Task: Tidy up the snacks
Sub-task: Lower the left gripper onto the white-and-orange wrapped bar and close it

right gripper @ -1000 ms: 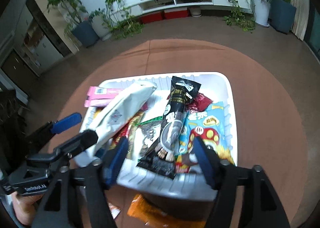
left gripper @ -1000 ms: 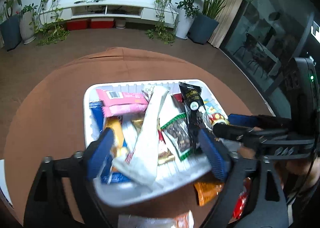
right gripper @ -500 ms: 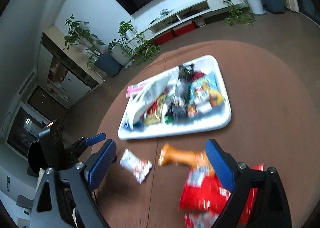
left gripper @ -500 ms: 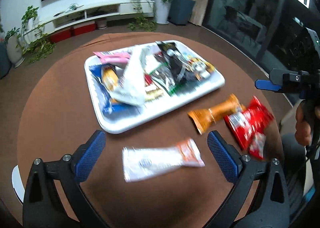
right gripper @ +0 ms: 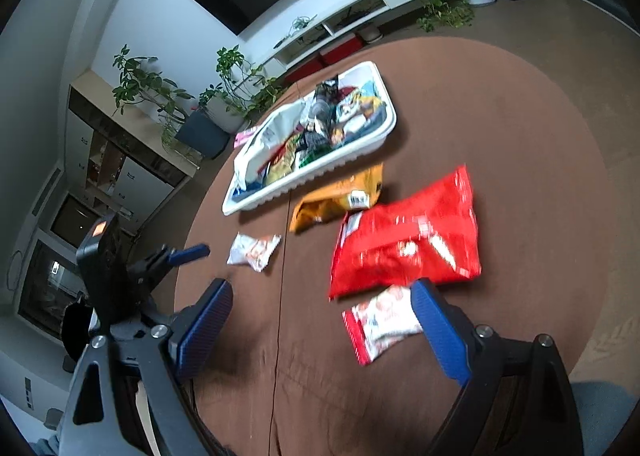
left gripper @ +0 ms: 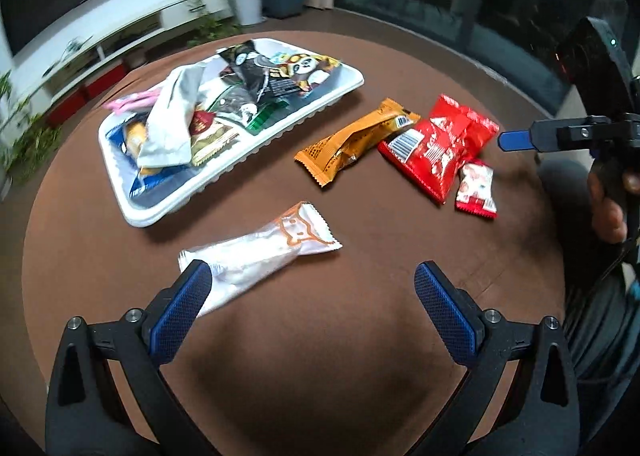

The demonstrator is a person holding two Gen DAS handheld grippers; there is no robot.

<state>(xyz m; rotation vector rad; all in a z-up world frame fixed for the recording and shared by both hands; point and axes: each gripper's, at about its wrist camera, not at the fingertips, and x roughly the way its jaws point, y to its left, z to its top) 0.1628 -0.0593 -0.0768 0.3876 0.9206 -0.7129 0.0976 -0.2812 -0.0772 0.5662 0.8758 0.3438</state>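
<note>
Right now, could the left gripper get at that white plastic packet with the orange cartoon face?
Probably yes. The left gripper is open and empty, the white packet lies flat on the brown table just ahead, partly behind its left finger, nothing covering it.

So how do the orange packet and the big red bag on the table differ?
The orange packet is long and narrow; the big red bag is broader and fuller. The orange packet lies nearer the white tray, while the red bag lies farther out, beside a small red-and-white packet. Both lie flat on the brown table, outside the tray, barcodes showing, with neither gripper touching them.
</note>
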